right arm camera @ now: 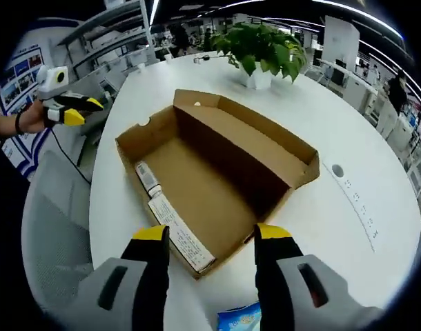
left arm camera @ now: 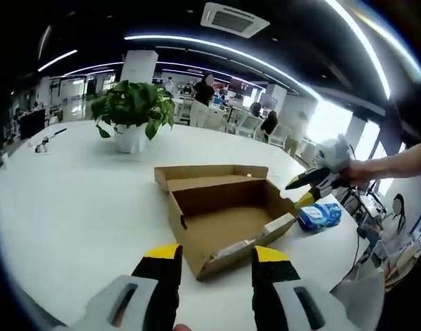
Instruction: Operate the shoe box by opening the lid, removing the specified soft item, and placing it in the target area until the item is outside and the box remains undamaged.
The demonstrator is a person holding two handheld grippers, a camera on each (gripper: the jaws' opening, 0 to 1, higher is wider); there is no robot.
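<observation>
An open cardboard shoe box (left arm camera: 224, 219) lies on the white round table (left arm camera: 72, 200), its lid (left arm camera: 210, 172) folded back flat. Only bare cardboard floor and white labels show inside the box (right arm camera: 210, 176). A blue and white soft pack (left arm camera: 319, 216) rests on the table just outside the box's right end. My left gripper (left arm camera: 216, 256) hovers open before the box's near corner with nothing between its jaws. My right gripper (left arm camera: 308, 190), held by a hand, hangs open just above the pack. In the right gripper view the pack (right arm camera: 241, 318) lies below my right gripper (right arm camera: 212, 234); the left gripper (right arm camera: 71, 110) shows at far left.
A potted green plant (left arm camera: 131, 110) in a white pot stands at the table's far side. A grey chair (right arm camera: 52, 207) sits by the table edge. A round cable port (right arm camera: 337, 170) is set in the tabletop. Desks, chairs and people fill the office behind.
</observation>
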